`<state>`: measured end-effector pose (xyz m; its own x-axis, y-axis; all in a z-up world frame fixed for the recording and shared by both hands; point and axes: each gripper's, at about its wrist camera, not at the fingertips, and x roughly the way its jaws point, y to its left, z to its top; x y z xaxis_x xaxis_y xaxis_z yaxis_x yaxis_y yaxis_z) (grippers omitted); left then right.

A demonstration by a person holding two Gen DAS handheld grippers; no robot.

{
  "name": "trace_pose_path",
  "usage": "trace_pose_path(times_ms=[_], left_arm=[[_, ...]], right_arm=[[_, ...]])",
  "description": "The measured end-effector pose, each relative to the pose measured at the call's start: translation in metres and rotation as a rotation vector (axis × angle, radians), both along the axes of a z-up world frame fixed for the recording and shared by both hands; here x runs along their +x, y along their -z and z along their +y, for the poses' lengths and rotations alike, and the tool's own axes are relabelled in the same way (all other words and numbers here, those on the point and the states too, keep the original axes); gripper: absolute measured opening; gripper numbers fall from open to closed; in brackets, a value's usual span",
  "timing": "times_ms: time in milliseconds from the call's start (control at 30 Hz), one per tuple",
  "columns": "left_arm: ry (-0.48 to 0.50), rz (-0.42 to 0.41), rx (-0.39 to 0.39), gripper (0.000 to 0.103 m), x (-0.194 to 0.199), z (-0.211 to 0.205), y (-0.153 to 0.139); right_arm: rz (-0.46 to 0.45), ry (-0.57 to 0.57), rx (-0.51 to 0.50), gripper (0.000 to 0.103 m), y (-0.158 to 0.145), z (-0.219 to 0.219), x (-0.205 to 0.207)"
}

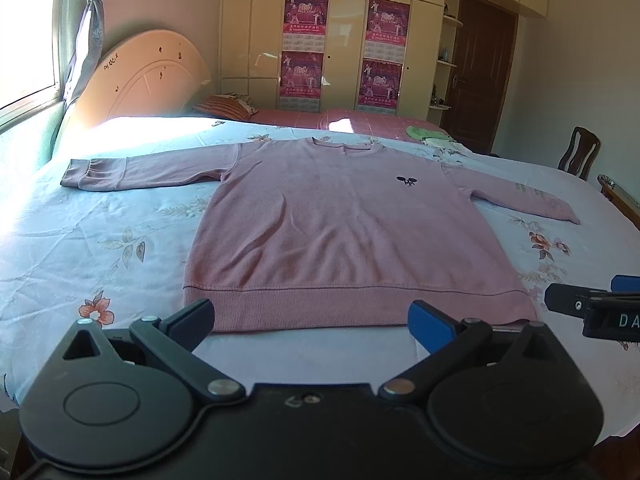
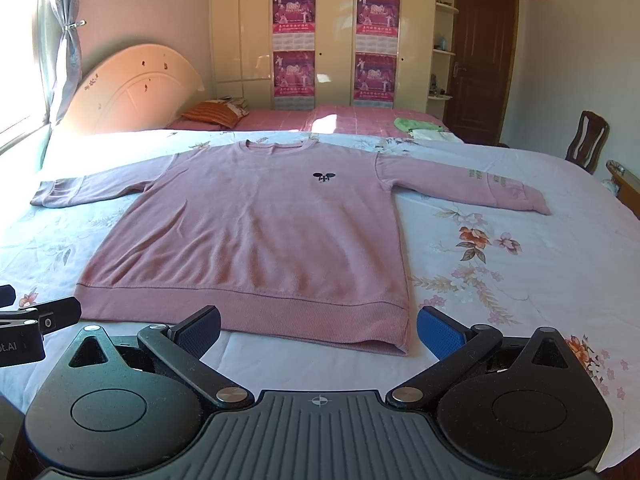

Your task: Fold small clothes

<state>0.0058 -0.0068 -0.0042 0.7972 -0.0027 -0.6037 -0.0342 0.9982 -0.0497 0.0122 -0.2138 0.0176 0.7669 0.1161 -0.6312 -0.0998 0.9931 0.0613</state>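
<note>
While sweater (image 1: 344, 224) lies flat on bed (image 1: 100, 240), front up, sleeves spread, hem nearest cameras, both tools hover just short of hem. Left hand-held gripper (image 1: 312, 318) spread wide, holding nothing. Right hand-held gripper (image 2: 318, 326) likewise wide, empty, near hem's right corner.

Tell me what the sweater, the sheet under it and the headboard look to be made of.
Sweater: pink knit, likely cotton blend; fine ribbed texture, ribbed hem band, matte.
Sheet: thin woven fabric, perhaps cotton; printed flowers, small creases, slight sheen in sunlight.
Headboard: hard, smooth cream panel, probably painted wood or laminate; glossy, with moulded curves.
</note>
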Motion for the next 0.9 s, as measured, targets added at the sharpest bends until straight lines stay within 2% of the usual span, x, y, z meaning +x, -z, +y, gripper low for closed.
trace_pose_path(times_ms=[900], left_arm=[[-0.001, -0.002, 0.004, 0.103, -0.0023, 0.0002, -0.0024]], right_arm=[[0.002, -0.009, -0.007, 0.103, -0.0022, 0.0044, -0.0007]])
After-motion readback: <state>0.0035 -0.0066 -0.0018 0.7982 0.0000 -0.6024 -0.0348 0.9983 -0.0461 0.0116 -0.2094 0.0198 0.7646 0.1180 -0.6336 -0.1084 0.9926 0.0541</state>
